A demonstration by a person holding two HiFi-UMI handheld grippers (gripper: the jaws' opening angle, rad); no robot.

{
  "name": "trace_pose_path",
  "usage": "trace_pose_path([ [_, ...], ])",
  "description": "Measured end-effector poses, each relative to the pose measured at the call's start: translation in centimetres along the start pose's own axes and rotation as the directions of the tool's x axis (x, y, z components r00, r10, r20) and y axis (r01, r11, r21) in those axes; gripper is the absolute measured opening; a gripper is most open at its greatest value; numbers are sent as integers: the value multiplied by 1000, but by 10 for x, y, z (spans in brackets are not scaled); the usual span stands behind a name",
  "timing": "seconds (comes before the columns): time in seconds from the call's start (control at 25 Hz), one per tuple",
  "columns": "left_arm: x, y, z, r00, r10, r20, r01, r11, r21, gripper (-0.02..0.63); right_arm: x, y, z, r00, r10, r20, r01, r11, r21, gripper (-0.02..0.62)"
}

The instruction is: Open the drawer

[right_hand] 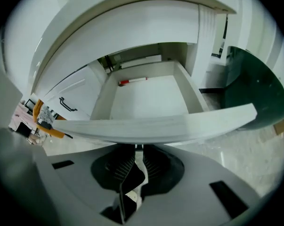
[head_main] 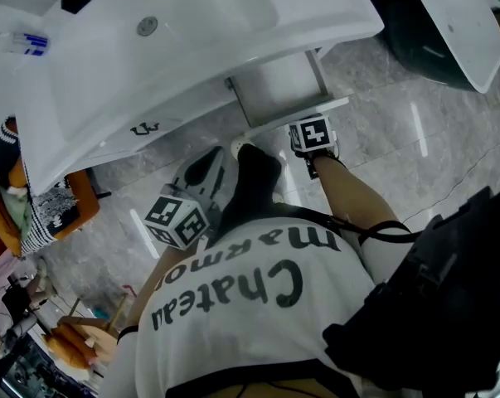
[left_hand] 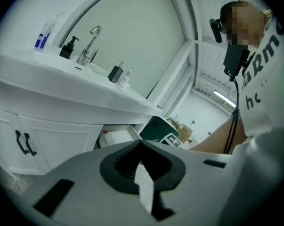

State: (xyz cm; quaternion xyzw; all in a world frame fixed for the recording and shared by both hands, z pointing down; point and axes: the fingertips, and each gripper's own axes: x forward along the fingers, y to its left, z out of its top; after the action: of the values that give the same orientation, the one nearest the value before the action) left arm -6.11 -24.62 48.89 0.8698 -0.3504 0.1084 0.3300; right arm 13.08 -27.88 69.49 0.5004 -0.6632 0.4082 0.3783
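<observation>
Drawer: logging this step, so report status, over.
Right gripper fingers shut on drawer front edge. Left gripper shut, empty, off to the side. Drawer pulled open, small red-and-white item inside. Nothing blocking it.

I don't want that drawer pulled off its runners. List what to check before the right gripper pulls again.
1. The drawer is open, its inside showing: ok.
2. The right gripper has its fingers closed at the lower edge of the drawer front: ok.
3. The left gripper is shut, empty and away from the drawer: ok.
4. The red-and-white stick lies loose near the drawer's back and may roll: ok.
5. Travel left on the runners: cannot tell.
</observation>
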Motion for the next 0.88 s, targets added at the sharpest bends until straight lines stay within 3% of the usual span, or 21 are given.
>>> trace_pose_path([
  [0.16, -16, -11, -7, 1000, 5, 16, -6, 1000, 18, 2, -25, 4, -2, 998, 38, 40, -39, 999, 37, 11],
  [0.32, -43, -9, -10, 996, 69, 56, -70, 998, 8, 2, -73, 3, 11, 972, 116, 207, -139, 985, 100, 11],
  [0.44, -69, -9, -14, 989, 135, 64, -135, 991, -11, 2, -132, -2, 27, 914, 160, 372, -215, 970, 112, 11],
  [0.64, -106, -36, -8, 976, 172, 136, -171, 985, -23, 2, -243, -8, 47, 785, 178, 594, -269, 961, 67, 11],
  [0.76, -123, -58, 5, 966, 162, 201, -162, 987, -15, 2, -299, 1, 52, 713, 202, 671, -272, 962, -2, 11],
  [0.88, -134, -81, 17, 964, 130, 233, -132, 991, -6, 2, -342, 21, 51, 669, 231, 706, -249, 965, -79, 11],
])
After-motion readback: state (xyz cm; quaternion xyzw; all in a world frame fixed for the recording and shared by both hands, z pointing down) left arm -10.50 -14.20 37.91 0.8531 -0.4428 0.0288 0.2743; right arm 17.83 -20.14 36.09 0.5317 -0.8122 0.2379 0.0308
